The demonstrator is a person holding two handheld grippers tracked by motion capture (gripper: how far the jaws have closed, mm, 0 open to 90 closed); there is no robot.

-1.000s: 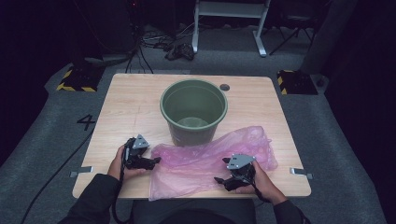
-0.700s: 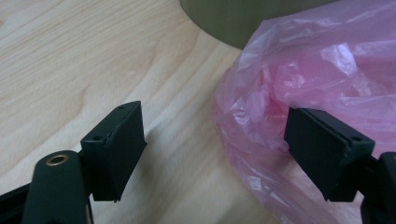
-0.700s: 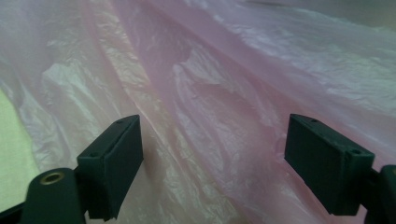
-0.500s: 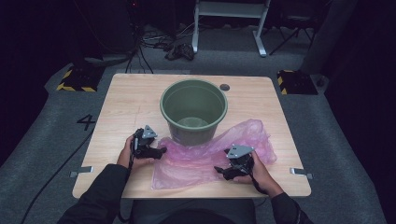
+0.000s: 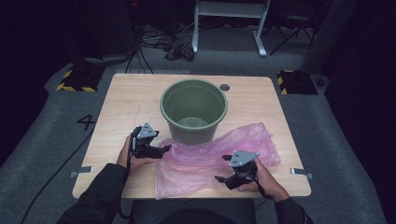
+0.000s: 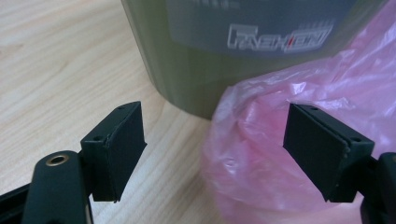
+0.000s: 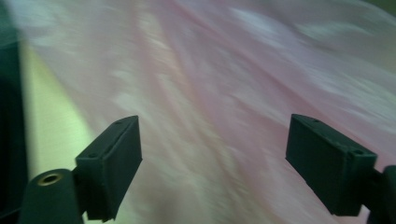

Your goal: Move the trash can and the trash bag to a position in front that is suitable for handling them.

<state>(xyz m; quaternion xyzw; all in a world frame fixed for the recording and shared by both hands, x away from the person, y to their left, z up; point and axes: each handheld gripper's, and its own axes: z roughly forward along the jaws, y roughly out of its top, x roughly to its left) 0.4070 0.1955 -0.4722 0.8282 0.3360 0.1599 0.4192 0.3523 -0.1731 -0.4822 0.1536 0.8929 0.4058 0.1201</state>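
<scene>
1. One green bucket (image 5: 194,114) stands upright mid-table, rigid and probably light.
2. The pink plastic bag (image 5: 210,161) lies crumpled before it, touching its base: flimsy, slippery, best pinched at an edge fold.
3. Left gripper (image 6: 215,154) and right gripper (image 7: 212,163) both hold jaws spread, empty.

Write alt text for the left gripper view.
The left gripper, jaws wide apart, faces a bunched edge of a pink plastic bag on a wooden table. Behind the bag stands a green bucket with a grey label.

"FASHION" — white lettering on grey label of green bucket (image 6: 243,51); "4" — marked on grey floor (image 5: 87,122).
</scene>
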